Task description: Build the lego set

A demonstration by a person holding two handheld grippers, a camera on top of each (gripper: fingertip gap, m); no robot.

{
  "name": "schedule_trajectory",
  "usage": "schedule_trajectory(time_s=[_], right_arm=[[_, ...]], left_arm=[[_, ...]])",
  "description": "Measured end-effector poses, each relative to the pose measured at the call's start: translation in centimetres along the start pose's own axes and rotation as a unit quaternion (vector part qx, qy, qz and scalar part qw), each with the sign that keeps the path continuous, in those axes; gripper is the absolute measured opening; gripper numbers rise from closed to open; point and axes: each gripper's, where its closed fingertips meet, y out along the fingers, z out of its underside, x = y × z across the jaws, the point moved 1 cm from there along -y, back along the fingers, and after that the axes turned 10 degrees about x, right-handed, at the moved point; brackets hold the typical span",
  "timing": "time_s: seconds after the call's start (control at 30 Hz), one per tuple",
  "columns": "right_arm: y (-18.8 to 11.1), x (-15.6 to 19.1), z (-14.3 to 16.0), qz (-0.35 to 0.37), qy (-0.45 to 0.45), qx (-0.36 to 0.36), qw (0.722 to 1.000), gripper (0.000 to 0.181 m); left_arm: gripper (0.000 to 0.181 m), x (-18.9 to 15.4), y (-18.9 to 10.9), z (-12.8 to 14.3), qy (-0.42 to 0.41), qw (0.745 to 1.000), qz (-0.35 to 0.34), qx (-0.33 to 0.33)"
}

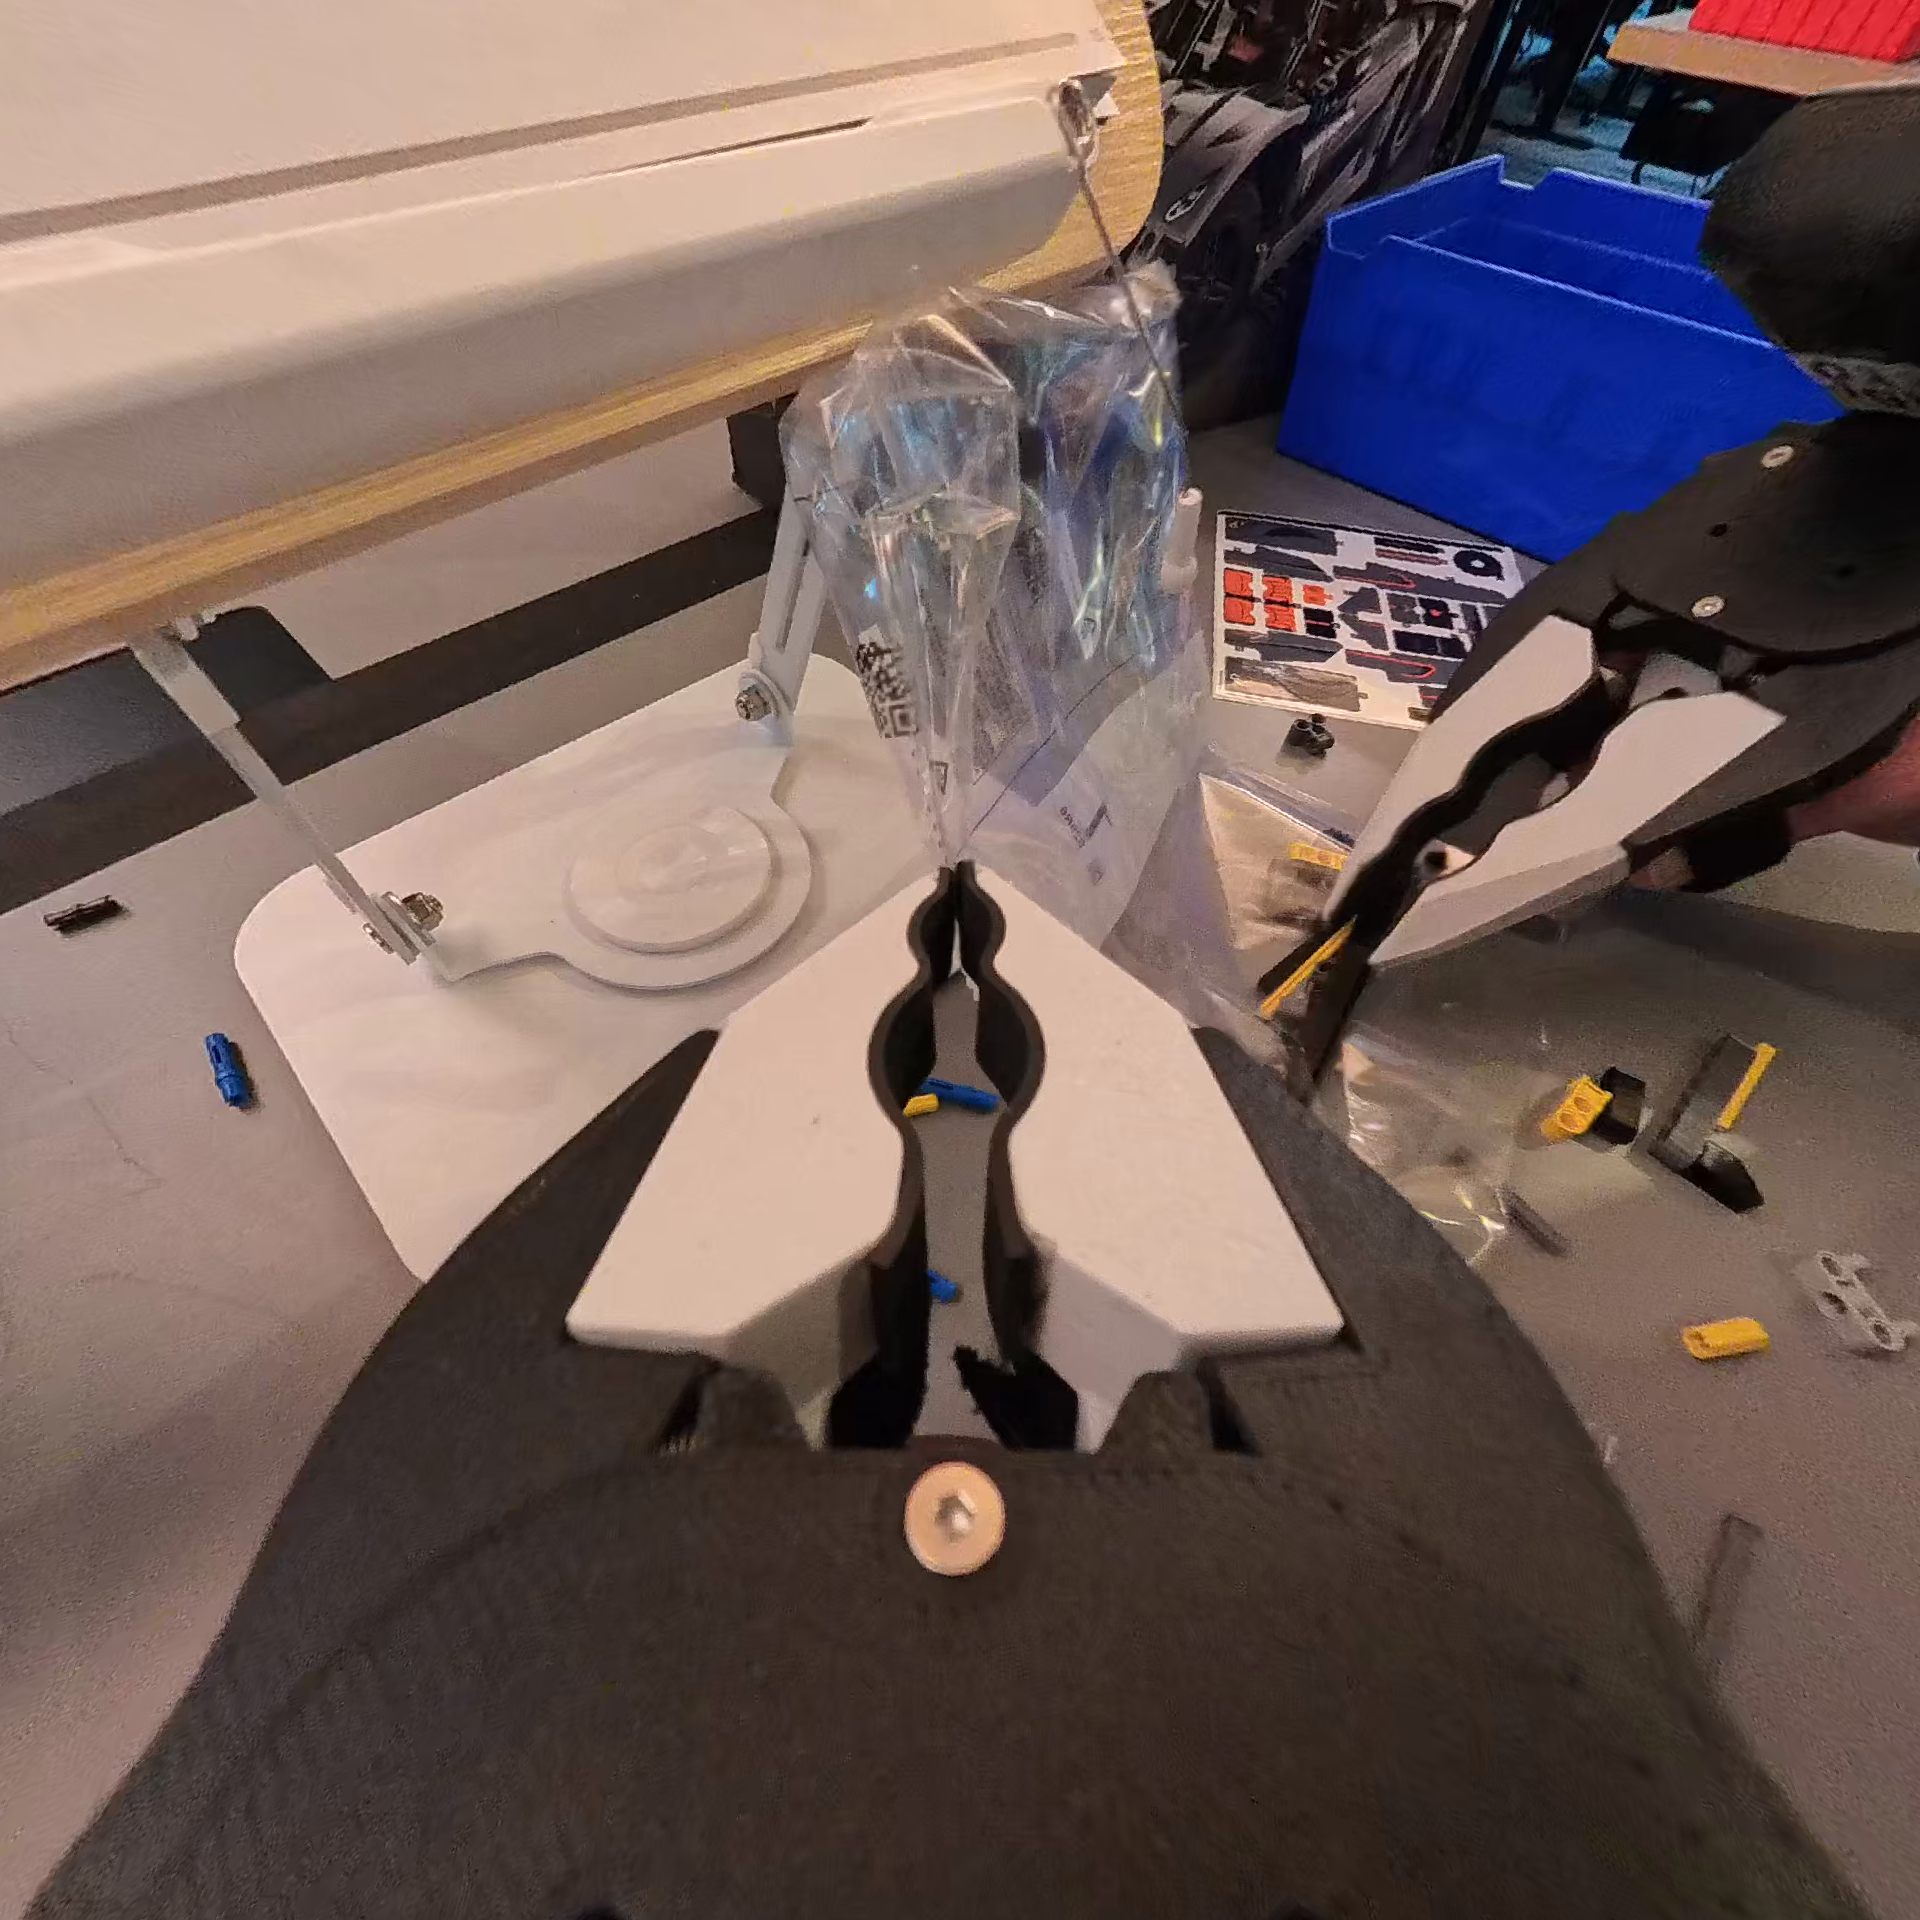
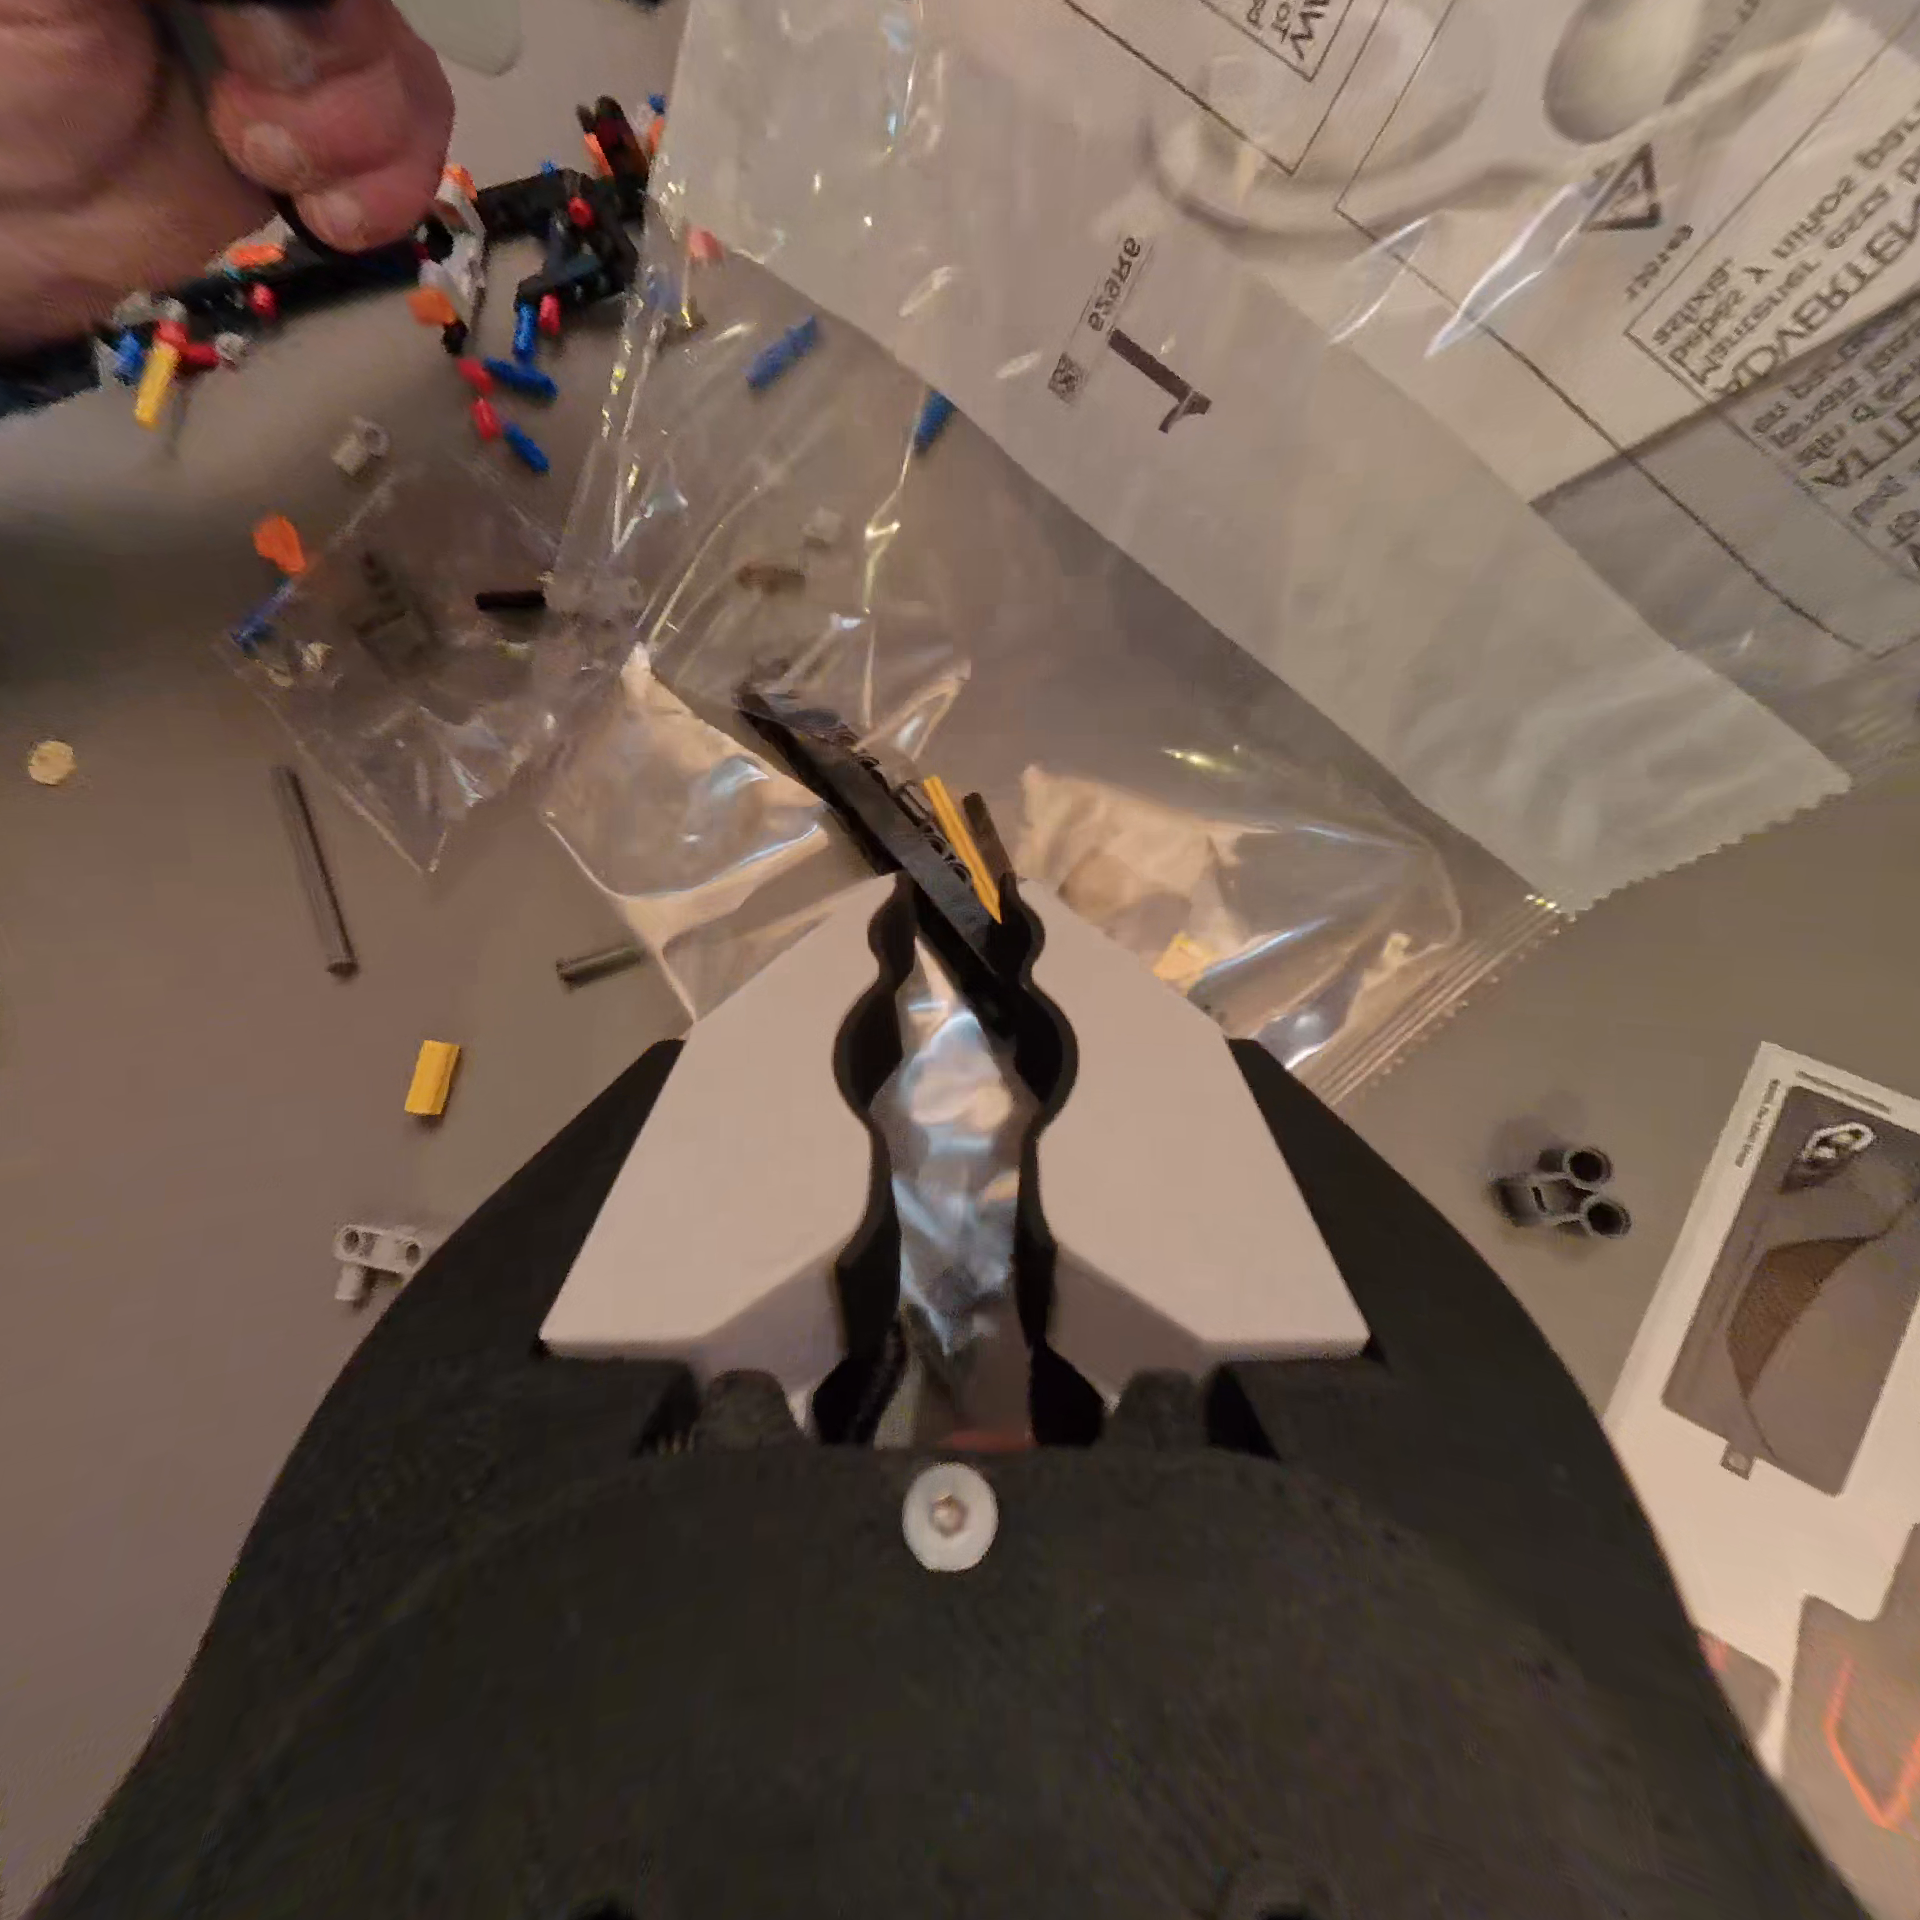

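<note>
My left gripper (image 1: 956,883) is shut on the lower edge of a clear plastic bag (image 1: 997,520) and holds it up off the table. The same bag (image 2: 1247,312) hangs across the top of the right wrist view. My right gripper (image 2: 951,914) is shut on a flat black piece with a yellow strip (image 2: 914,831), just above crumpled plastic. In the left wrist view the right gripper (image 1: 1320,987) shows at the right, tips down beside the bag, with the black and yellow piece (image 1: 1299,961) in it.
A white stand base (image 1: 468,1039) lies under a tilted board. A blue bin (image 1: 1507,343) and a sticker sheet (image 1: 1351,613) are behind. Loose pins and a partly built black assembly (image 2: 551,239) lie by a hand (image 2: 208,135). A grey axle (image 2: 312,873), a yellow piece (image 2: 431,1077) and a grey connector (image 2: 1564,1190) lie around. The gap from one gripper's tips to the other's is roughly 15 cm. To the grey connector (image 2: 1564,1190): right tips about 10 cm, left tips about 20 cm. The left camera catches it too, in the left wrist view (image 1: 1315,728).
</note>
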Motion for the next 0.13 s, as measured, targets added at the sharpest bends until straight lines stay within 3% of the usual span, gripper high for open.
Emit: schedule_trajectory(time_s=[0.03,0.13], right_arm=[[-0.09,0.07,-0.16,-0.010,0.008,-0.007,1.000,0.013],[0.41,-0.15,0.81,-0.005,0.009,0.028,1.000,0.012]], left_arm=[[0.000,0.15,0.02,0.02,-0.001,1.000,-0.004,-0.001],[0.000,0.60,-0.08,0.00,-0.006,1.000,-0.014,-0.008]])
